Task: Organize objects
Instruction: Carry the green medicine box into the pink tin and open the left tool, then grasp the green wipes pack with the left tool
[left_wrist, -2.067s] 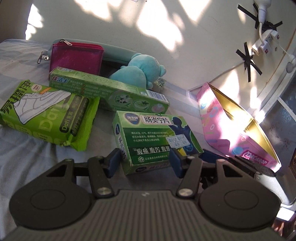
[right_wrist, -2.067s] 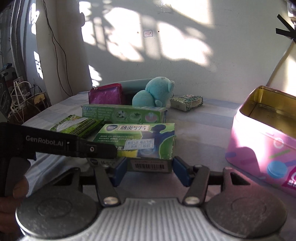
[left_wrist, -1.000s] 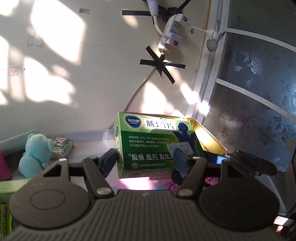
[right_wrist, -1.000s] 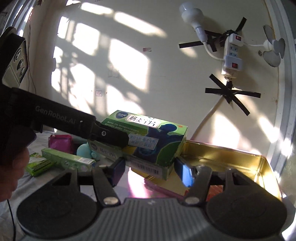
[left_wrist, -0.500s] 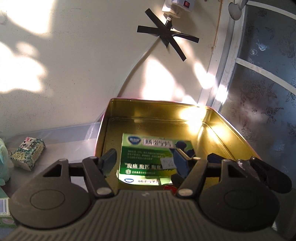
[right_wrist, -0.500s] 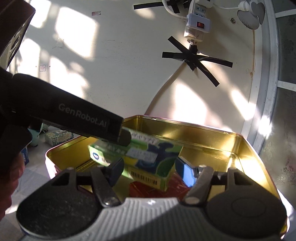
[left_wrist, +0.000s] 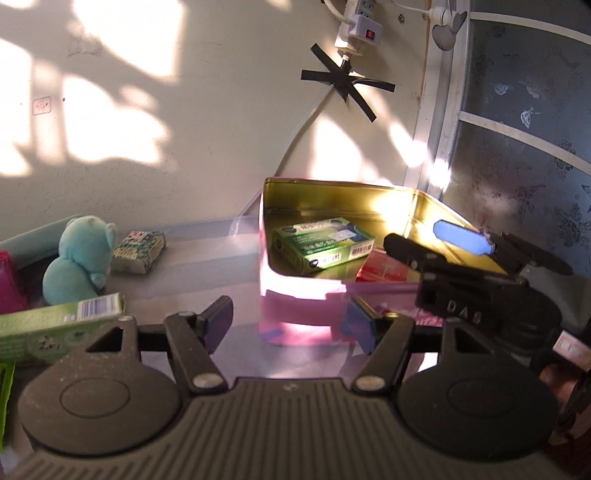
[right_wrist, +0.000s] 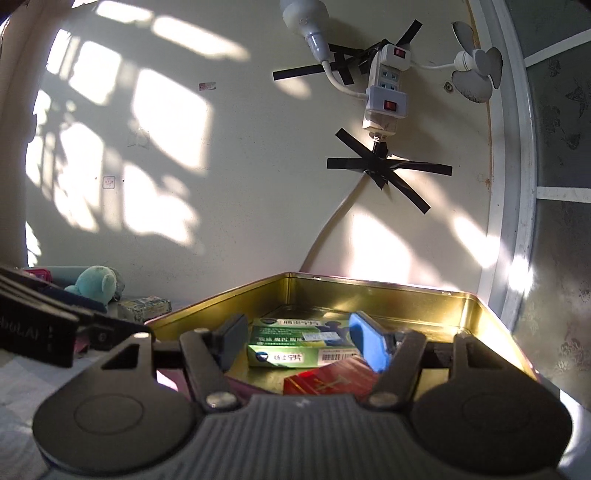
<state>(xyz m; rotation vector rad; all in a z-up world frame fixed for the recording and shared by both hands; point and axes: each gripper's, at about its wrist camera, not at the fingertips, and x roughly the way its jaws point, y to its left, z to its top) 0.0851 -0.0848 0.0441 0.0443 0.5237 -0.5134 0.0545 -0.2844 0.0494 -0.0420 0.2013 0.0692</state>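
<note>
Tin (left_wrist: 291, 295): pink outside, gold inside, rectangular, open on top, standing on the table by the wall.
Green box (left_wrist: 325, 245): flat medicine carton with white print and a barcode end, lying label-up on the tin floor, turned at an angle to the walls; seen also from the right wrist (right_wrist: 303, 343).
Red box (left_wrist: 384, 267): low carton with gold marks, in the tin just beside the green box; whether they touch cannot be told.
Long green box (left_wrist: 55, 325): on the table left of the tin, barcode end facing it.
Teddy (left_wrist: 79, 258): teal plush, sitting upright.
Small packet (left_wrist: 138, 251): patterned, just beside the teddy.
</note>
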